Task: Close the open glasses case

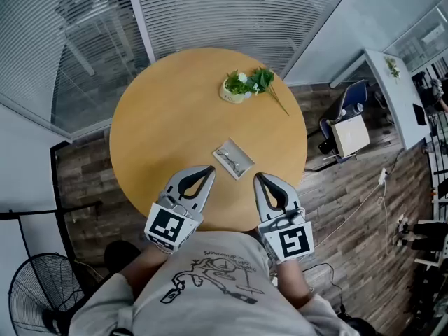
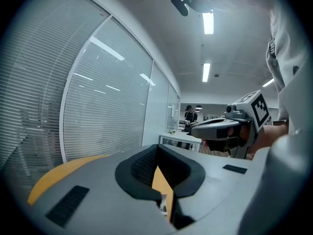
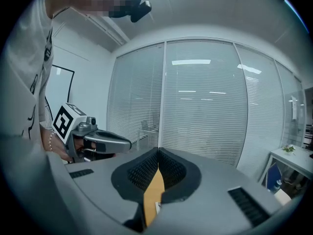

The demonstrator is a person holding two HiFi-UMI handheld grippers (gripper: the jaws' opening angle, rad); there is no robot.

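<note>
On the round wooden bench (image 1: 161,131) lay the flat glasses case (image 1: 233,159), its details too small to tell; left claw (image 1: 209,169) and right claw (image 1: 257,178) were pressed together, empty.

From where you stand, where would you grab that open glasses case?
Likely a long edge of the glasses case: it lies open and flat on the table, slanted, just ahead of the left gripper and right gripper. Come from above; both are shut and must open first. I can't tell which half is the lid.
</note>
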